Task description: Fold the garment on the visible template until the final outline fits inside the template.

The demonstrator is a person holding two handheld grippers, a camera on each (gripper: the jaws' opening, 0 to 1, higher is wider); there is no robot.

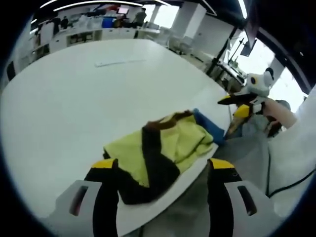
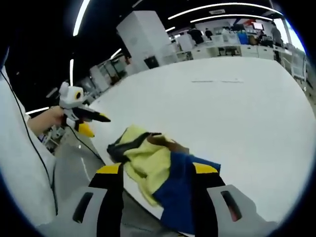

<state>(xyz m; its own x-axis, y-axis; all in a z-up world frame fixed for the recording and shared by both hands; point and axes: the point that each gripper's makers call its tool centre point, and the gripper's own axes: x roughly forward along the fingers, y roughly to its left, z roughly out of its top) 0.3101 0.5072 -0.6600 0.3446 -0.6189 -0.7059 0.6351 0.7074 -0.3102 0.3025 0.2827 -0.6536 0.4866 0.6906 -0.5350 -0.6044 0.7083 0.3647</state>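
Note:
A crumpled garment (image 1: 163, 145) in yellow, dark brown and blue lies bunched at the near edge of the white table (image 1: 74, 108). In the left gripper view, my left gripper (image 1: 163, 167) is open, its jaws wide apart on either side of the brown part. My right gripper (image 1: 240, 104) hangs off the table edge in a hand, its jaws parted. In the right gripper view, the right gripper (image 2: 157, 170) is open over the garment (image 2: 148, 160), blue part nearest. The left gripper (image 2: 91, 123) floats at left beyond the edge.
A faint thin line (image 1: 121, 62) marks the table far from the garment, also seen as a line (image 2: 217, 80). Grey floor (image 1: 247, 153) lies beside the table edge. A white sleeve (image 1: 301, 143) and a black cable (image 1: 269, 163) are at right. Desks and shelves (image 1: 94, 29) stand behind.

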